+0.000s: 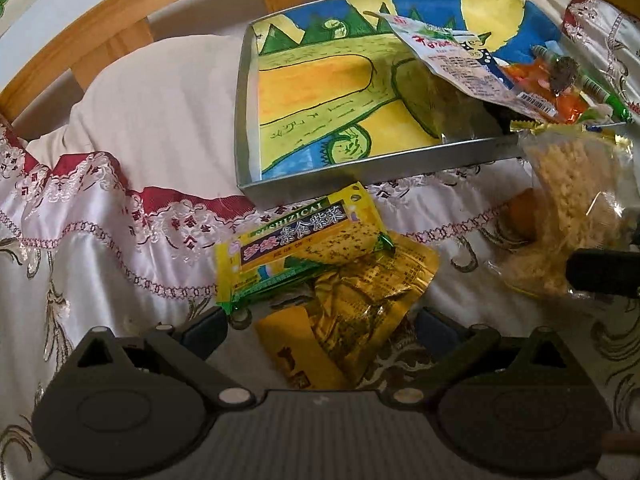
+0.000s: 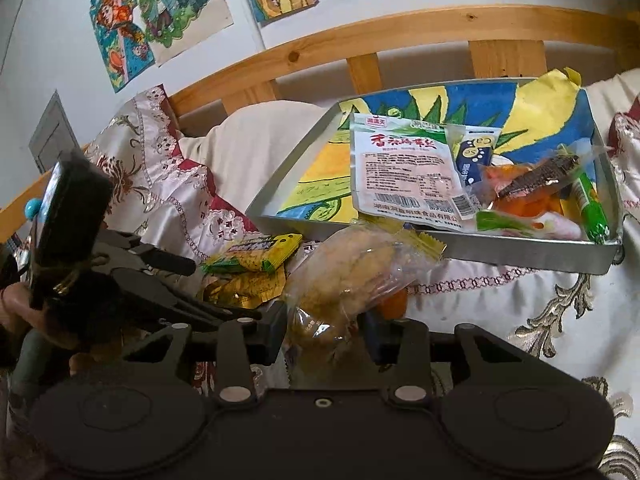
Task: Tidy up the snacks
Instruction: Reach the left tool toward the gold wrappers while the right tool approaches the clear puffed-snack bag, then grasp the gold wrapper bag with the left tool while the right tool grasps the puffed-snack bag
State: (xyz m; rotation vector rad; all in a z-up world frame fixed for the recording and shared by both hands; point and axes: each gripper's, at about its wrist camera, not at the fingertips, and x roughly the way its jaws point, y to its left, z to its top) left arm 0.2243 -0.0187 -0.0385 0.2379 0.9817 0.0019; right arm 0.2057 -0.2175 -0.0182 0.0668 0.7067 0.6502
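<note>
A metal tray (image 1: 360, 184) (image 2: 480, 250) lined with a coloured drawing sits on the bed and holds several snack packets at its right end, among them a white packet (image 2: 404, 168) and a green stick (image 2: 592, 208). My left gripper (image 1: 320, 326) is open, its jaws either side of a gold foil packet (image 1: 360, 300) that lies under a yellow seaweed packet (image 1: 296, 248). My right gripper (image 2: 324, 330) is shut on a clear bag of puffed snack (image 2: 352, 276) (image 1: 576, 200), held just in front of the tray's near wall.
A white satin cover with red lace trim (image 1: 120, 208) lies over the bed, with a pillow (image 1: 160, 104) left of the tray. A wooden headboard (image 2: 400, 32) and drawings on the wall (image 2: 160, 20) stand behind. An orange item (image 1: 524, 216) lies under the bag.
</note>
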